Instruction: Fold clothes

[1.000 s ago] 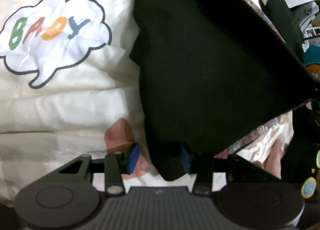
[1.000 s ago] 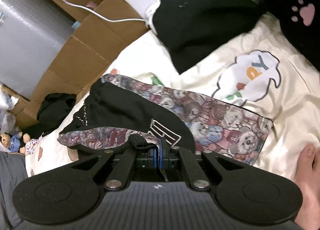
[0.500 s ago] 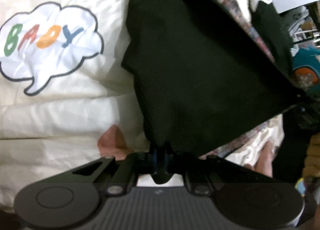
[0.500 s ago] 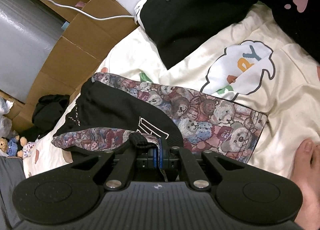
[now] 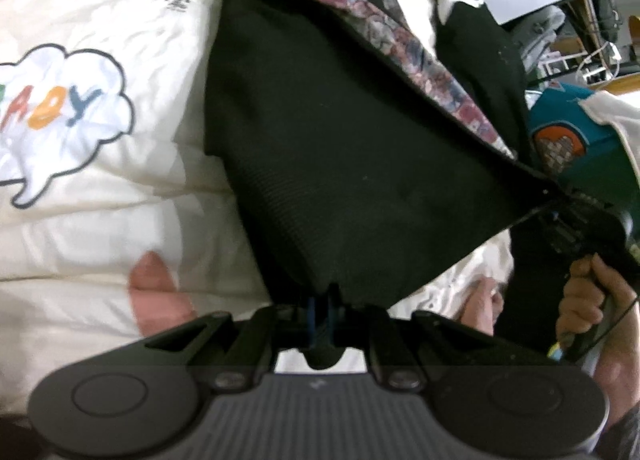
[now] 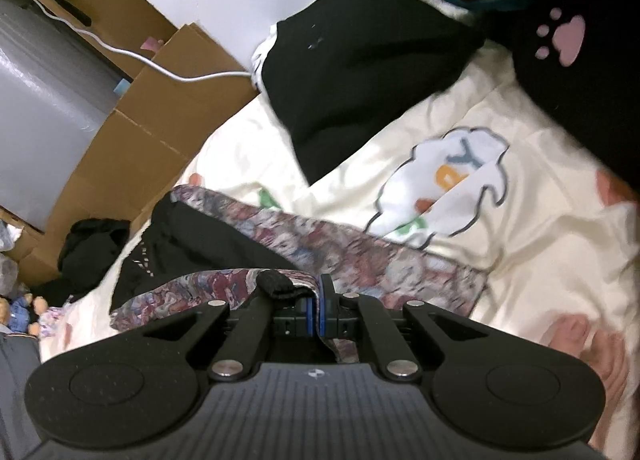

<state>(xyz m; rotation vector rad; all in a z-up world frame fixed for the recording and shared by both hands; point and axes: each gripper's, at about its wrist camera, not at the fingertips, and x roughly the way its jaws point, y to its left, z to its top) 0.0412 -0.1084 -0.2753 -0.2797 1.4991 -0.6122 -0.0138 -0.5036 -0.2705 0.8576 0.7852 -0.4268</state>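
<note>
Step in hand, by my reading: both corners of one hem are gripped and the garment [image 5: 340, 148] is lifted off the bed [image 5: 100, 188], ready to carry over into a fold; to do it well I would keep the held edge taut and level between my two tools, carry both ends at one pace, and lay the edge square onto the part lying on the bed before letting go; risk is slack in the middle, which would crease the fold.

Garment: black knit inside, bear-print tapestry face [image 6: 360, 248] showing along the turned edge; it hangs over the cream bed cover, its far end resting on it.

Left tool [image 5: 322, 310]: pinched fully together on a black corner of the hem; right tool [image 6: 320, 310]: likewise clamped tight, on the printed edge beside a black ribbed cuff [image 6: 276, 286].
</note>
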